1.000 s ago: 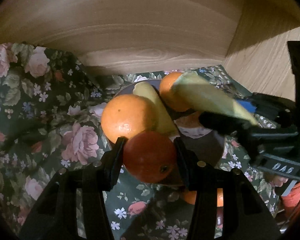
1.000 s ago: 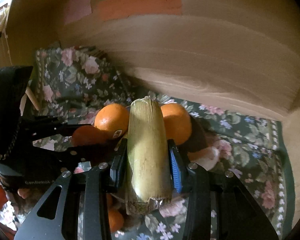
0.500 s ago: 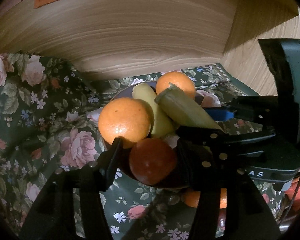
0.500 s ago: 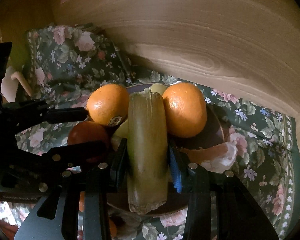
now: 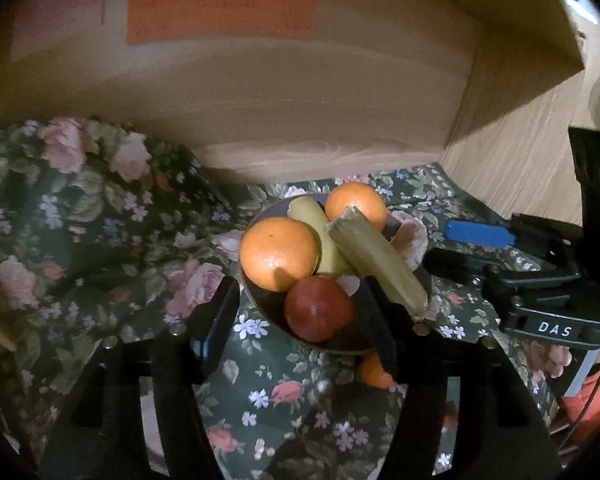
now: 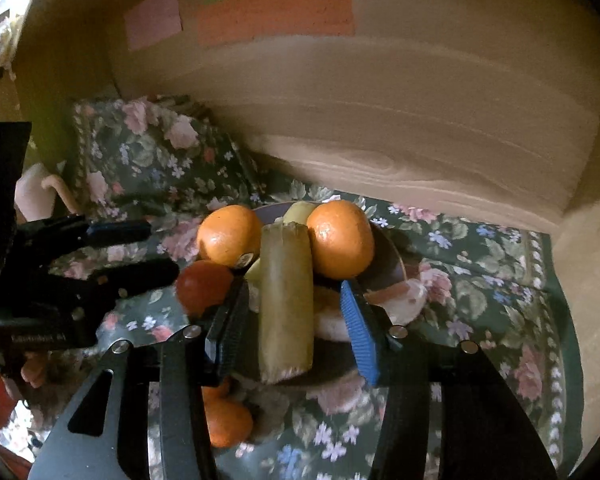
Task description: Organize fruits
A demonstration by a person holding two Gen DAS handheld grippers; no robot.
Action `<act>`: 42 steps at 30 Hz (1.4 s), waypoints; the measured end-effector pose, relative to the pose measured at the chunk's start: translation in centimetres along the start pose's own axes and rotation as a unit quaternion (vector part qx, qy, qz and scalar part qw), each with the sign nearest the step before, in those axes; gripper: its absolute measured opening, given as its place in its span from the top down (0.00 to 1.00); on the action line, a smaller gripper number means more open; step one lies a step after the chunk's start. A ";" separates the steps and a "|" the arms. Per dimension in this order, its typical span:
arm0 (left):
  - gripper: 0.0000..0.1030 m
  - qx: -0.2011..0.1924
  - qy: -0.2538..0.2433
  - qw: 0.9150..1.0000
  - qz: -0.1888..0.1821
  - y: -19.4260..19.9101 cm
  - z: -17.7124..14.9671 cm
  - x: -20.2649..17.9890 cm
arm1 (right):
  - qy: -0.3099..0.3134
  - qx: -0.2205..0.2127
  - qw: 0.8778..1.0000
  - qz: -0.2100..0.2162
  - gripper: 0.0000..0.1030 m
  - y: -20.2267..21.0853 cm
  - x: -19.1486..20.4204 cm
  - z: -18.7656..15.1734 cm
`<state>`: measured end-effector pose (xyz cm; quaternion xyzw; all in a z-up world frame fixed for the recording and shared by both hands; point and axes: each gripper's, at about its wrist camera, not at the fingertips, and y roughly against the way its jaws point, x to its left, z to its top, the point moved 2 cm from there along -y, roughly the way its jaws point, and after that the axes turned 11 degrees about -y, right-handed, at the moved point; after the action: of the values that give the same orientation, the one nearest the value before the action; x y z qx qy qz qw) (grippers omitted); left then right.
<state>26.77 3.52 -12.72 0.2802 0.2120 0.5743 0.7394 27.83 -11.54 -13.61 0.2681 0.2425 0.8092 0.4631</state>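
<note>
A dark bowl on the floral cloth holds two oranges, a yellow banana, a greenish stalk piece and a red round fruit. My left gripper is open, its jaws either side of the red fruit, drawn back from it. My right gripper is open; the stalk piece lies in the bowl between its jaws, free of them. The red fruit and oranges also show there.
A small orange lies on the cloth in front of the bowl. Orange peel sits at the bowl's right rim. A wooden back wall with coloured paper notes and a side wall enclose the cloth.
Both grippers opened and pulled back. The red fruit and the stalk piece now rest in the bowl, released.
</note>
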 end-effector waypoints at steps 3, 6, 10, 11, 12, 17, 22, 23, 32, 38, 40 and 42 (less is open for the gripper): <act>0.37 -0.009 -0.005 1.000 0.002 1.3 -0.5 -0.5 | -0.002 -0.005 1.000 0.000 0.57 1.3 0.2 -1.1; 0.36 -0.012 -0.011 1.000 0.002 2.3 -1.3 -1.0 | -0.001 -0.004 1.000 -0.002 0.57 1.9 0.6 -2.2; 0.34 -0.010 -0.014 1.000 0.000 3.0 -2.5 -1.6 | -0.007 0.002 1.000 -0.001 0.57 2.3 0.8 -3.7; 0.34 -0.008 -0.014 1.000 0.000 3.0 -2.8 -1.7 | -0.011 0.007 1.000 0.001 0.57 2.2 0.9 -4.2; 0.34 -0.003 -0.013 1.000 -0.002 2.9 -3.3 -1.8 | -0.013 0.011 1.000 0.003 0.57 2.1 1.0 -4.6; 0.34 0.019 -0.009 1.000 -0.008 2.4 -5.4 -2.1 | -0.024 0.033 0.999 0.010 0.57 1.1 1.3 -6.5; 0.34 0.038 -0.004 0.999 -0.016 1.7 -6.8 -2.2 | -0.029 0.043 0.999 0.008 0.57 0.1 1.6 -7.5; 0.34 0.040 -0.005 0.999 -0.017 1.5 -7.0 -2.2 | -0.030 0.047 0.998 0.010 0.57 -0.2 1.7 -7.6; 0.35 0.053 -0.006 0.998 -0.040 -0.1 -7.0 -3.1 | -0.026 0.070 0.997 0.015 0.67 -1.7 1.7 -8.1; 0.43 0.062 -0.023 0.996 -0.063 -1.7 -6.1 -4.8 | -0.031 0.054 0.998 0.013 0.68 -0.3 0.6 -8.1; 0.47 0.069 -0.030 0.995 -0.069 -2.3 -5.9 -5.5 | -0.038 0.046 0.998 0.010 0.68 0.4 0.0 -7.9; 0.49 0.075 -0.035 0.994 -0.075 -3.0 -5.7 -6.1 | -0.044 0.040 0.998 0.007 0.68 1.0 -0.6 -7.8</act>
<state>23.78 -1.90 -19.06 0.3378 0.2486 0.4900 0.7642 22.32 -13.64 -18.86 0.3231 0.2524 0.7897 0.4563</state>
